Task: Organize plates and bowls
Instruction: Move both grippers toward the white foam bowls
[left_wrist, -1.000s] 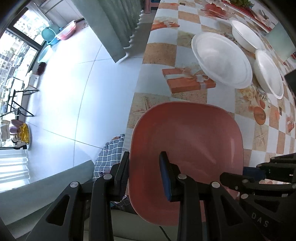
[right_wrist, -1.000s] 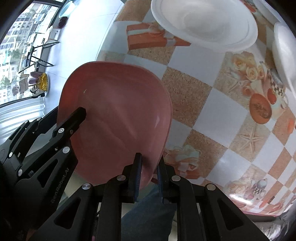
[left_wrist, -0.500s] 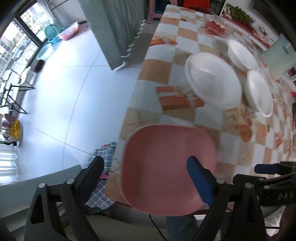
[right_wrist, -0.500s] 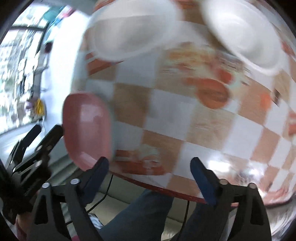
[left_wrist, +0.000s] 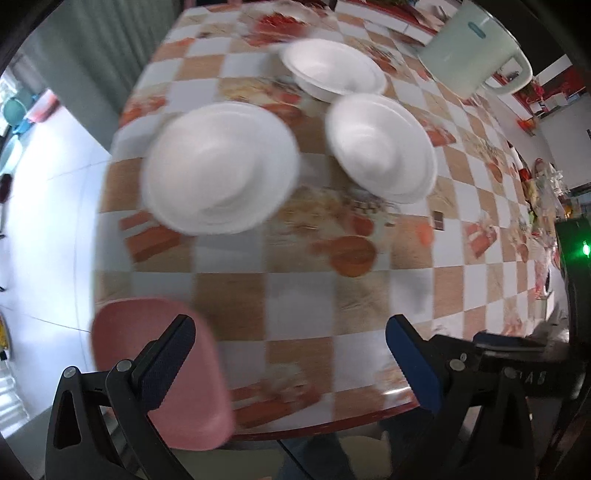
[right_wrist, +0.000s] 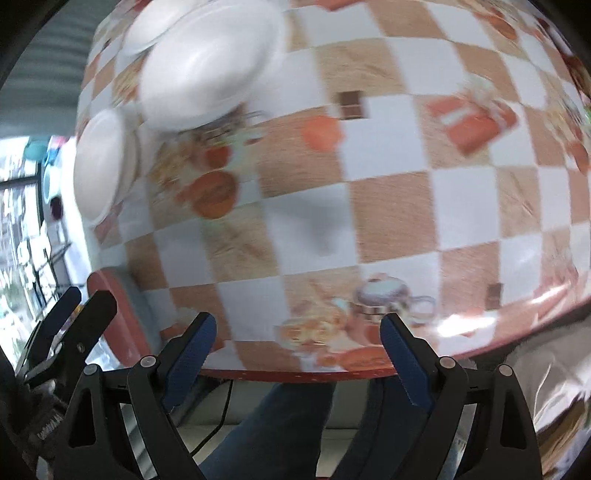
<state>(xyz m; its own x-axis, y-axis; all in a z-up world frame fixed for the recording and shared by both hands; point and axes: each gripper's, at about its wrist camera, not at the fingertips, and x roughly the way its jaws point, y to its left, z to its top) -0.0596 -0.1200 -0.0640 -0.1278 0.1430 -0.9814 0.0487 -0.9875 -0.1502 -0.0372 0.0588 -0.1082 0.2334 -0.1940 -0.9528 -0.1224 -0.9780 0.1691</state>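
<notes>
Left wrist view: the left gripper (left_wrist: 288, 352) stands with its blue-padded fingers spread wide and nothing between them, whereas one second ago they were pressed onto the near rim of the pink plate (left_wrist: 162, 373); half a second ago they had already parted. The pink plate now lies flat at the near left corner of the table (left_wrist: 303, 295), its near edge seeming to overhang the table edge slightly, partly behind the left finger. It is a rounded-square, shallow, matte pink dish, blurred here by camera motion. Farther back sit a large white plate (left_wrist: 219, 168), a white bowl (left_wrist: 382, 147) to its right, and a second white bowl (left_wrist: 332, 70) behind; the three stand close together, though blur hides whether any rims touch. A pale green container (left_wrist: 469, 55) stands at the far right. Right wrist view: the right gripper (right_wrist: 293, 350) is likewise spread and empty, having let go of the plate's right edge that it pinched a second ago. The plate appears only as a reddish sliver at the left table edge, with the left gripper's black frame beside it. The checkered cloth fills the frame, and the white dishes sit at upper left. Interpretation: the pink plate has been set down and released, so that placement appears complete; the white dishes probably remain to be gathered, likely the next target.
</notes>
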